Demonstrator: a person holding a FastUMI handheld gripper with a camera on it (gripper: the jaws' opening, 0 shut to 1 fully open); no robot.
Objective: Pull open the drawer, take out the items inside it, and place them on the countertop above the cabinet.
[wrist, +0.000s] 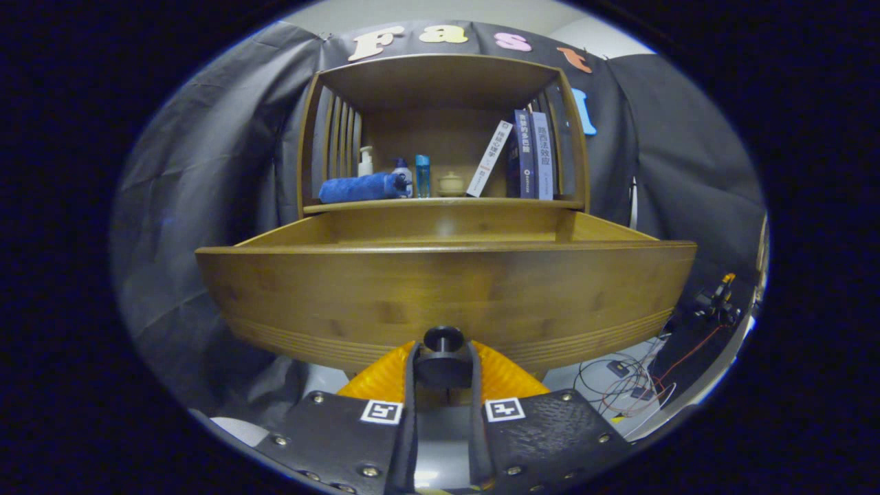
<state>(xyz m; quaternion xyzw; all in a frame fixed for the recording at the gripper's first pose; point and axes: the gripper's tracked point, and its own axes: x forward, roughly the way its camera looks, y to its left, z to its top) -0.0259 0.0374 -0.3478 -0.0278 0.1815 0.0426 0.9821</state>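
Wooden drawer (447,295) stands pulled out of the cabinet, its front panel just ahead of the claw (443,368). The claw's fingers (410,385) sit narrow, pressing on either side of the black round knob (443,354) at the drawer front's lower middle. Beyond the drawer, the surface (440,203) above carries a rolled blue cloth (361,187), small bottles (422,175), a little lidded jar (451,183) and several books (526,155). What lies inside the drawer cannot be seen.

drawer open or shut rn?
Open. The drawer stands well out from the cabinet, its side walls showing behind the front panel. The gripper fingers are closed on the black knob. Contents hidden.
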